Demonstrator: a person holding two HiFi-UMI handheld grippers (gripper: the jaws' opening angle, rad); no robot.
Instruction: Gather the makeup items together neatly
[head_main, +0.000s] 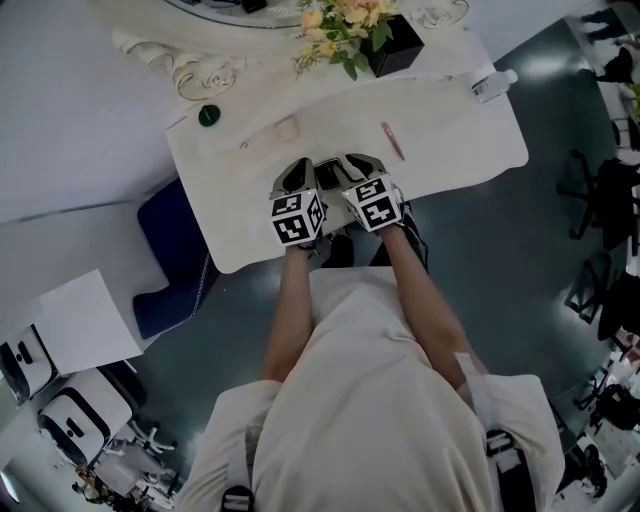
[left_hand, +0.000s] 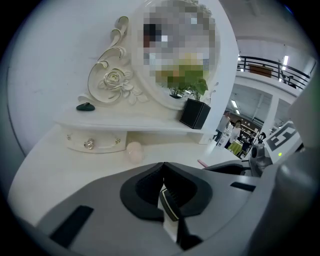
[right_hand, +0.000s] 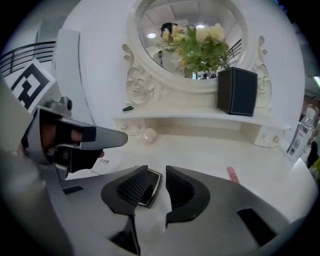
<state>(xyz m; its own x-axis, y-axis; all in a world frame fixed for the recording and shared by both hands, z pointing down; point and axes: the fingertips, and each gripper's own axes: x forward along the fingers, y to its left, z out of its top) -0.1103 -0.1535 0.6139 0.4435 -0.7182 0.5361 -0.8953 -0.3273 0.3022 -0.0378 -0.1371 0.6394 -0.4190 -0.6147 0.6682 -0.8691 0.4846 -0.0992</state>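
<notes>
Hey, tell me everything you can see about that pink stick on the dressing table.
The pink stick is slim, straight and pale pink, like a lip pencil; its material is unclear. It lies flat and slanted on the white tabletop, in front of the black flower box. Nothing else touches it.

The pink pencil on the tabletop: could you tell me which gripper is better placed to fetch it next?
Probably right. The pink pencil lies just beyond the right gripper, on its side, and that gripper's jaws stand open. The left gripper is shut and farther away.
</notes>
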